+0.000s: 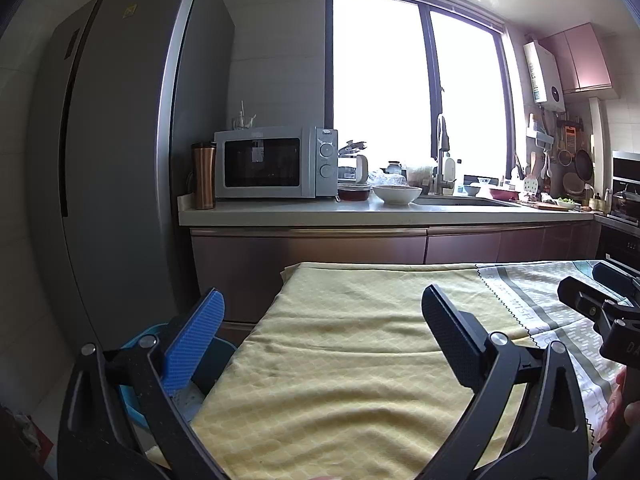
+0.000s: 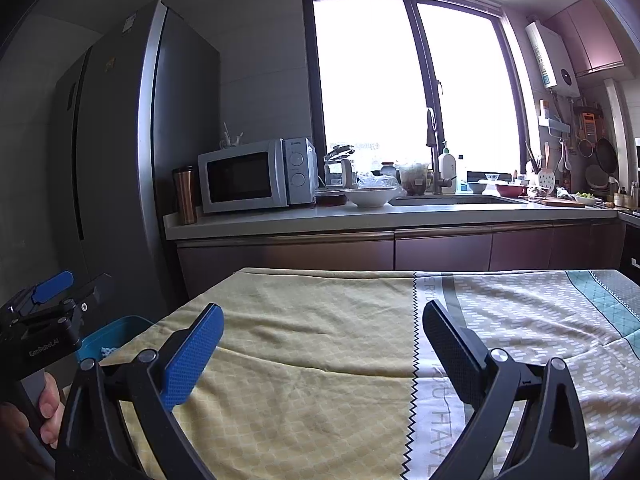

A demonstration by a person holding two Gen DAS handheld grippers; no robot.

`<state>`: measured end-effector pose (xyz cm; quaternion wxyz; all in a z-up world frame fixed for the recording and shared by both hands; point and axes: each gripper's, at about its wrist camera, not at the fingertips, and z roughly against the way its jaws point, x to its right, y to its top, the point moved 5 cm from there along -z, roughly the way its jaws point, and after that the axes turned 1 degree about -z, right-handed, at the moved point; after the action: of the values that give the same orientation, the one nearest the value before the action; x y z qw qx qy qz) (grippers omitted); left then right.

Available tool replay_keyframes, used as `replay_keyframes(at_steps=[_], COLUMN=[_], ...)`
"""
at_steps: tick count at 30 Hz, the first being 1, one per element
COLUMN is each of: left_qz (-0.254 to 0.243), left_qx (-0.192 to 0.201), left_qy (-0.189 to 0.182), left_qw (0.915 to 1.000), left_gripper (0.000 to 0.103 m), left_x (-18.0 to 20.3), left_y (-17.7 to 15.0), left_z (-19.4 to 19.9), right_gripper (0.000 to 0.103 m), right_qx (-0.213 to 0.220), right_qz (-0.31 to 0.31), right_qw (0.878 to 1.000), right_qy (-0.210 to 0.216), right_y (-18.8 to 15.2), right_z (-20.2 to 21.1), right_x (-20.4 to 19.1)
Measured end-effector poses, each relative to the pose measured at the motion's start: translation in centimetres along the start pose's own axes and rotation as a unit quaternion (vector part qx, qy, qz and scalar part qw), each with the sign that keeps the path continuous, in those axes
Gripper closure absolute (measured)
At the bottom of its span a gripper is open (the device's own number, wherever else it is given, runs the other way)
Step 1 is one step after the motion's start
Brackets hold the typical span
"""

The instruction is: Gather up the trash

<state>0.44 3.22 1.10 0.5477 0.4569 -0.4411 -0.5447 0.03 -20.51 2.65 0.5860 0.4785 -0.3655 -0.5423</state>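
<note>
Tongs [image 1: 322, 322] agape; blue bin [image 2: 116, 334] holding white scraps

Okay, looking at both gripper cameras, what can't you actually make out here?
- Blue bin: left view, mostly hidden behind the left gripper; right view, cut by the tablecloth edge. Contents unclear.
- Near part of the table: both views, hidden by the gripper frames.
- Outside the window: overexposed.
- Sink inside: hidden by the counter edge.

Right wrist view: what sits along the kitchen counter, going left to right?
Copper tumbler → microwave → white bowl → tap → soap bottle → cutting board.
</note>
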Motion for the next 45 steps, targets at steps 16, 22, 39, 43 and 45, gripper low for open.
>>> replay_keyframes(at_steps=[16, 22, 39, 43, 45], left_qz=[-0.003, -0.006, -0.014, -0.015, -0.015], left_qx=[0.002, 0.006, 0.015, 0.016, 0.016], left_qy=[0.004, 0.007, 0.012, 0.013, 0.013], left_qw=[1.0, 0.9999, 0.9997, 0.9997, 0.9997], left_gripper=[0.006, 0.006, 0.006, 0.006, 0.006], left_x=[0.14, 0.27, 0.76, 0.78, 0.8], left_y=[-0.1, -0.04, 0.14, 0.17, 0.18], left_z=[0.02, 0.23, 0.49, 0.45, 0.42], right_gripper=[0.007, 0.007, 0.007, 0.007, 0.007], right_qx=[-0.002, 0.001, 0.016, 0.015, 0.014], right_qz=[-0.001, -0.003, -0.005, -0.006, -0.008], right_qw=[1.0, 1.0, 1.0, 1.0, 1.0], right_qy=[-0.002, -0.002, -0.005, -0.004, -0.004], right_y=[0.09, 0.14, 0.22, 0.24, 0.23], right_z=[-0.03, -0.14, 0.32, 0.19, 0.2], right_x=[0.1, 0.05, -0.11, -0.04, 0.01])
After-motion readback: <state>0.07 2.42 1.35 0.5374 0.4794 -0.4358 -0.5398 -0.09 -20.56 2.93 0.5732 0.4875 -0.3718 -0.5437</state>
